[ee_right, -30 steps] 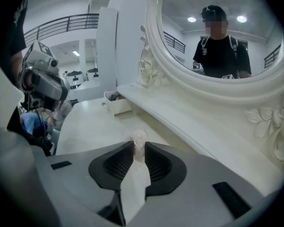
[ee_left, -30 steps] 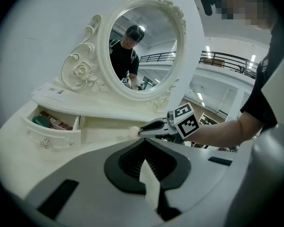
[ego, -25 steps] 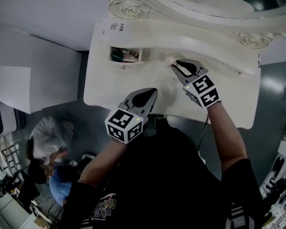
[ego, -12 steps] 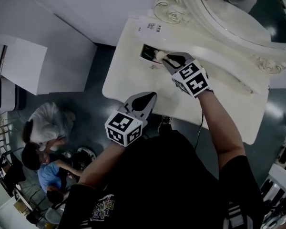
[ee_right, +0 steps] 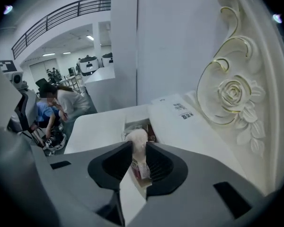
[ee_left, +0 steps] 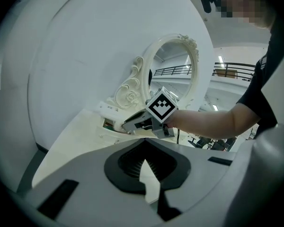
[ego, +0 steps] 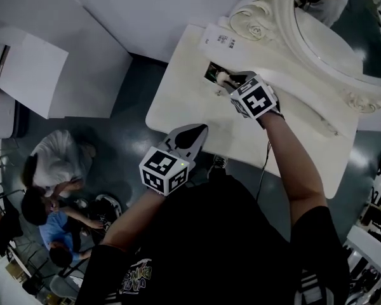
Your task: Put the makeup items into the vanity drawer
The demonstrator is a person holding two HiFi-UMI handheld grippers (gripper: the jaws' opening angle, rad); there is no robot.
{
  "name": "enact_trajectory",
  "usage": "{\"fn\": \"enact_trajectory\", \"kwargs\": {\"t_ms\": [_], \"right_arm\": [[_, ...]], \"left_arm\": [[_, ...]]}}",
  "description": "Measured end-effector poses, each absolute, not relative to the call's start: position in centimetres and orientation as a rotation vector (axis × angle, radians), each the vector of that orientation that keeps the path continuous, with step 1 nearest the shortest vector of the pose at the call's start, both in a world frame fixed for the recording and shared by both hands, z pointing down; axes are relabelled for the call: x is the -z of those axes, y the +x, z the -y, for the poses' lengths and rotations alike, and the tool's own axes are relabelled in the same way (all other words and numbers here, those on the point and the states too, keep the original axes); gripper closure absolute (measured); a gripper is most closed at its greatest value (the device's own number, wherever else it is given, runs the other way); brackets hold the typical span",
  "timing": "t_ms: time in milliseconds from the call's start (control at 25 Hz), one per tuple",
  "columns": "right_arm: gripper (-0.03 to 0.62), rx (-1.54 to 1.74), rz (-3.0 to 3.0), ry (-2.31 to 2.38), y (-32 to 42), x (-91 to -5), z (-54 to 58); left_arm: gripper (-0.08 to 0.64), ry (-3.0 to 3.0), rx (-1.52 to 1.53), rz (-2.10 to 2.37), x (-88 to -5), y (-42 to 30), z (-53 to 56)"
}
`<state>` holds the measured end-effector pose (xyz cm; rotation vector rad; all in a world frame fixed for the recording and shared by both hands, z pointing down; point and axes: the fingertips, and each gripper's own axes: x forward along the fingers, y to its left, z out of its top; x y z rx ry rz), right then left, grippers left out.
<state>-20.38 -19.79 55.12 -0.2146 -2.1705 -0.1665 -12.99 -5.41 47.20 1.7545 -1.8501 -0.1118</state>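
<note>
The small vanity drawer (ego: 214, 72) stands open at the far left of the cream vanity top (ego: 190, 110), with dark items inside. My right gripper (ego: 231, 80) is right over it, a pale round-topped makeup item (ego: 223, 77) between its jaws. In the right gripper view the item (ee_right: 136, 140) sits between the pads above the drawer (ee_right: 132, 125), and the jaws are opening. My left gripper (ego: 194, 131) hovers at the vanity's near edge, shut and empty (ee_left: 144, 169). It looks toward the right gripper (ee_left: 135, 125) at the drawer (ee_left: 109, 124).
An ornate carved mirror (ego: 324, 40) rises behind the vanity, with a printed white card (ego: 220, 40) at its base beside the drawer. White cabinets (ego: 25, 68) stand to the left. People crouch on the floor (ego: 51, 164) below left.
My right gripper has carried the pale item leftward along the vanity top to the open drawer. The left gripper has stayed at the front edge. The head view has swung.
</note>
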Motion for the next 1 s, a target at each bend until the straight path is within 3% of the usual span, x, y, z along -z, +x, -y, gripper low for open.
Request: {"fn": "enact_trajectory", "kwargs": {"t_ms": [1000], "right_arm": [[0.466, 0.170, 2.019, 0.003, -23.1, -57.5, 20.7]], "left_arm": [[0.558, 1.814, 0.142, 1.760, -47.9, -15.6, 4.6]]}}
